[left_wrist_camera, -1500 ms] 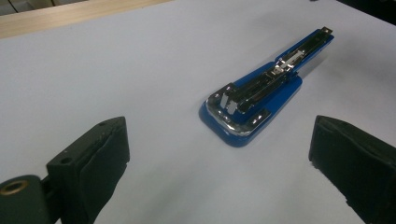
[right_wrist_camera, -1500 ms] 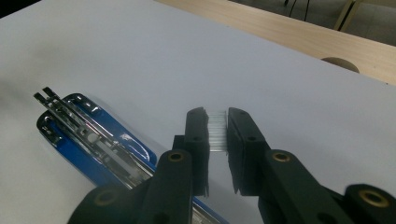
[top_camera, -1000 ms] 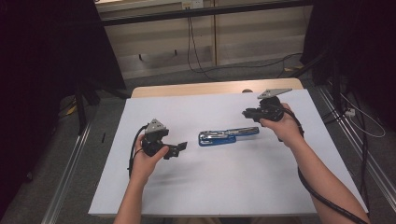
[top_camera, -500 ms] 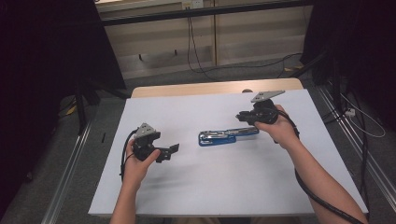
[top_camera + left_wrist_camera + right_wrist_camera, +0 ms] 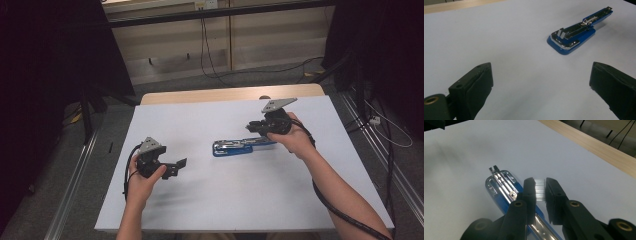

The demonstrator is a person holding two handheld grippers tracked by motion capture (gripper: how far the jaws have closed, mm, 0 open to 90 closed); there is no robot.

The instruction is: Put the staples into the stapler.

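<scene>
blue stapler point(image 5: 238, 146), white table cover point(image 5: 240, 200)

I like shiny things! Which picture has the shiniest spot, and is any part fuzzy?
Right gripper view: the staple strip between the right tongs glows white and the near arms look fuzzy. Left gripper view: the stapler is sharp, the near pads soft. High view: dim room, bright table.

Left gripper point(image 5: 181, 163) – jaws wide apart, nothing between, hand low at left. Right gripper point(image 5: 540, 191) – jaws nearly together, clamping strip of staples point(image 5: 539, 190), forearm angled in from lower right.
</scene>
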